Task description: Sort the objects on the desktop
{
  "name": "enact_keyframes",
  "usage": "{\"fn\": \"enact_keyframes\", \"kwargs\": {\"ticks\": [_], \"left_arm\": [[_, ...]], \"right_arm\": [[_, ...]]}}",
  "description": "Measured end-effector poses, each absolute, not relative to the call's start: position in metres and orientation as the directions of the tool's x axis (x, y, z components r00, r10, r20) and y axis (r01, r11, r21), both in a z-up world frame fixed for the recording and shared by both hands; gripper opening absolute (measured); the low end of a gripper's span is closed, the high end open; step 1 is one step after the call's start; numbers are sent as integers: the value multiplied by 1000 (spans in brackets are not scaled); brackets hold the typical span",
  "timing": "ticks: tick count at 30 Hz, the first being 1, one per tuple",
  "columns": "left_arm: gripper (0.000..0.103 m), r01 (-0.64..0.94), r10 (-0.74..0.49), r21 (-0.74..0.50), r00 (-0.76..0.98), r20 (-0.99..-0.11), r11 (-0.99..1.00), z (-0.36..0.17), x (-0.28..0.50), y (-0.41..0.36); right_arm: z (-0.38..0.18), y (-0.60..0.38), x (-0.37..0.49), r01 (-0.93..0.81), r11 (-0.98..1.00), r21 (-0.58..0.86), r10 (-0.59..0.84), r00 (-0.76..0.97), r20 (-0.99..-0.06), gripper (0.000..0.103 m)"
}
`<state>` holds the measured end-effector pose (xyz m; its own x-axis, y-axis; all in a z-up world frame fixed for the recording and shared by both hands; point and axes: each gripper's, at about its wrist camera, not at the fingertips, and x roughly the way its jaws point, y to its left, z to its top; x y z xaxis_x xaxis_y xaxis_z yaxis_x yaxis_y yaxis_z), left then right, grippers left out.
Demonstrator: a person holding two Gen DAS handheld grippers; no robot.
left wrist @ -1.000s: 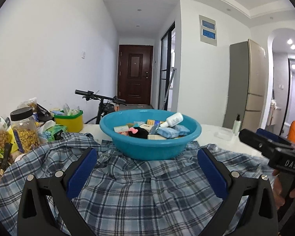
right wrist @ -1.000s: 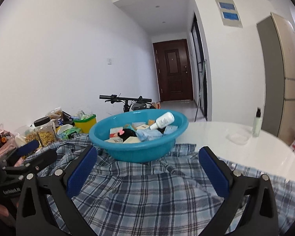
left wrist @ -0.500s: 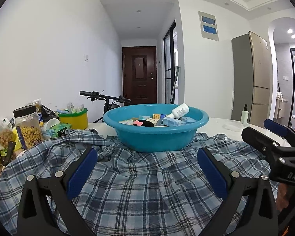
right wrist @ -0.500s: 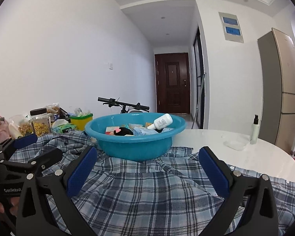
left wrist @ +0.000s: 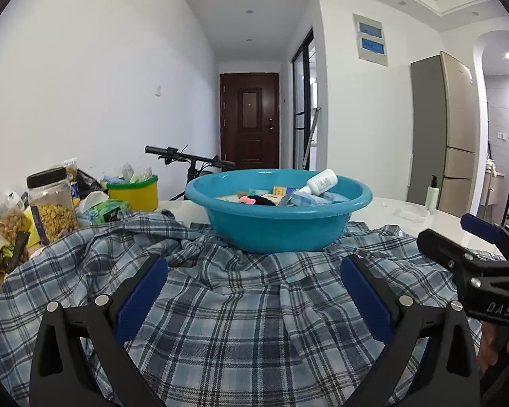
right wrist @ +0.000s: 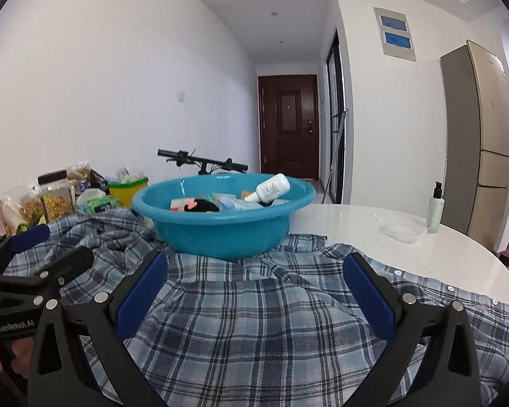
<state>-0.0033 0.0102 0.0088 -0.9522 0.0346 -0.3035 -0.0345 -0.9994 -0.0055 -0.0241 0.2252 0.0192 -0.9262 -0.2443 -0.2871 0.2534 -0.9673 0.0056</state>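
A blue basin (left wrist: 278,227) stands on a crumpled blue plaid shirt (left wrist: 241,325) on a white table. It holds a white bottle (left wrist: 322,181), blue packets, small boxes and a black and pink item. My left gripper (left wrist: 252,271) is open and empty, low over the shirt in front of the basin. My right gripper (right wrist: 254,271) is open and empty too, beside it over the shirt. The basin (right wrist: 220,234), the shirt (right wrist: 254,332) and the bottle (right wrist: 271,188) also show in the right wrist view. Each gripper shows at the edge of the other's view.
At the left stand a jar of yellow snacks (left wrist: 51,210), food bags, a green packet and a yellow tub (left wrist: 134,193). A pump bottle (right wrist: 436,208) and a clear lid (right wrist: 402,230) sit on the bare white table (right wrist: 424,257) at the right. A bicycle stands behind the table.
Both grippers have sunk lower toward the shirt, so the basin is seen more from the side. Both have stayed open and empty.
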Motion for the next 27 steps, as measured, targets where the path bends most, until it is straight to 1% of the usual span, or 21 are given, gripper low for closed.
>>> {"fn": "enact_keyframes", "kwargs": {"ticks": [8, 14, 27], "left_arm": [[103, -4, 8, -12, -944, -329, -1000, 6, -8, 8], [103, -6, 8, -9, -957, -292, -1000, 8, 0, 8], [103, 18, -14, -12, -957, -290, -1000, 8, 0, 5]], "right_arm": [[18, 224, -25, 249, -969, 0, -238, -925, -295, 103], [18, 226, -25, 212, -977, -4, -201, -933, -300, 103], [19, 228, -26, 194, -981, -1, -184, -935, -304, 103]]}}
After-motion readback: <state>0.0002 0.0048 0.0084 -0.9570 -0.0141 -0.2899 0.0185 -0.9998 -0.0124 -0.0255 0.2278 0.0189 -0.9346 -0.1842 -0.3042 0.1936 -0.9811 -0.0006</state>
